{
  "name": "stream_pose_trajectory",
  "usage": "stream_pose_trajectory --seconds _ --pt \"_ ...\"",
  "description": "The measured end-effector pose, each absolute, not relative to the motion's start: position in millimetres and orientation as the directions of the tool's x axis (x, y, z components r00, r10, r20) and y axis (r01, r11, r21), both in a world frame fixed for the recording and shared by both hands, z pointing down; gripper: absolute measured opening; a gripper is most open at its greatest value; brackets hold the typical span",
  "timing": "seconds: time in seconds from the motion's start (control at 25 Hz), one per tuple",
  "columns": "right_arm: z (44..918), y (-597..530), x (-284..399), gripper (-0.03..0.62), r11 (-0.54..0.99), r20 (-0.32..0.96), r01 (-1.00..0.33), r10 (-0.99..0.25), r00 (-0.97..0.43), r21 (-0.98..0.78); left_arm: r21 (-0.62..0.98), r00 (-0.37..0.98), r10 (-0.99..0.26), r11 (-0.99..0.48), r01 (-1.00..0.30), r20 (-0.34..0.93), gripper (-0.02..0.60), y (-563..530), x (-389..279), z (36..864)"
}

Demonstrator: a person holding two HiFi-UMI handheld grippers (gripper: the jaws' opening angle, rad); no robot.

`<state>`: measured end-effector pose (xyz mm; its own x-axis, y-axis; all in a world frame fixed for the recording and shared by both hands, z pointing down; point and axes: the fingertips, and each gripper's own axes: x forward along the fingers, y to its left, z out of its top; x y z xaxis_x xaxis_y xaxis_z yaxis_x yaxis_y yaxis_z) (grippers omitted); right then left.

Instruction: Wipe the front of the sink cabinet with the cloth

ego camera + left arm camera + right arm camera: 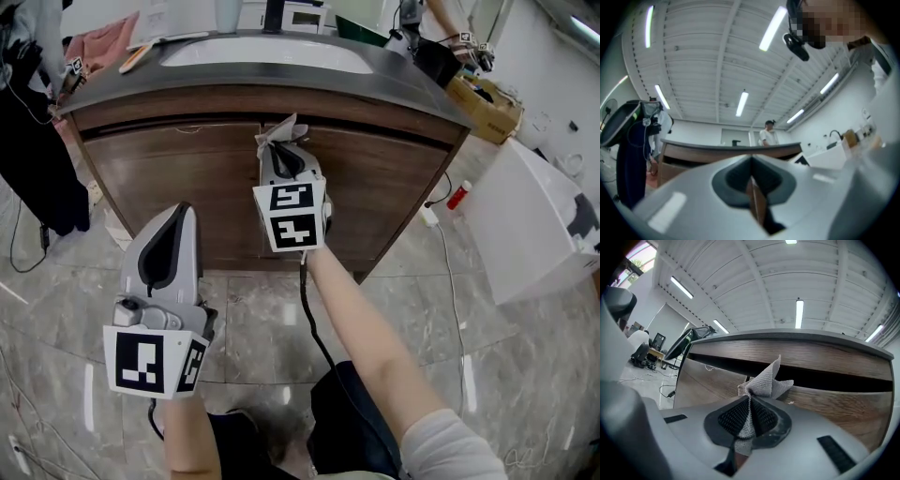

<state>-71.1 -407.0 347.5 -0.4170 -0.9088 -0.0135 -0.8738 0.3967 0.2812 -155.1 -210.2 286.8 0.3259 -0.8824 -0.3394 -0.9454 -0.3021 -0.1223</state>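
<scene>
Left gripper (pixel 181 214) hangs over the floor short of the cabinet, jaws pressed together on nothing. Right gripper (pixel 281 150) pinches the cloth (pixel 278 131), tuft at the top of the sink cabinet (pixel 178 178) front, just under the dark gap below the surface (pixel 375 70). Risk: only a small tuft clears my jaws, so a hard press could scrape plastic on wood, or the tuft snags in that gap and pulls free. There's open door panel either side and downward, while the white box (pixel 534 225) crowds the right end.

Grippers: right up, left low.
Grey right gripper (pixel 284 155) clamped on grey woven cloth (pixel 279 131) at brown wooden sink cabinet (pixel 169 178) front, bare forearm (pixel 366 328) outstretched; grey left gripper (pixel 173 225) jaws together, empty, short of cabinet.
</scene>
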Motion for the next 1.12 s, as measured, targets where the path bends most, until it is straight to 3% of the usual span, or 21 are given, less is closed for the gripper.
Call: stream_pose_trajectory --seconds 1.12 --pt "347 -414 139 0.014 0.114 -0.062 -0.967 -0.989 -0.131 0.230 -0.179 0.439 -0.837 -0.401 -0.899 -0.328 0.003 -221 -97 298"
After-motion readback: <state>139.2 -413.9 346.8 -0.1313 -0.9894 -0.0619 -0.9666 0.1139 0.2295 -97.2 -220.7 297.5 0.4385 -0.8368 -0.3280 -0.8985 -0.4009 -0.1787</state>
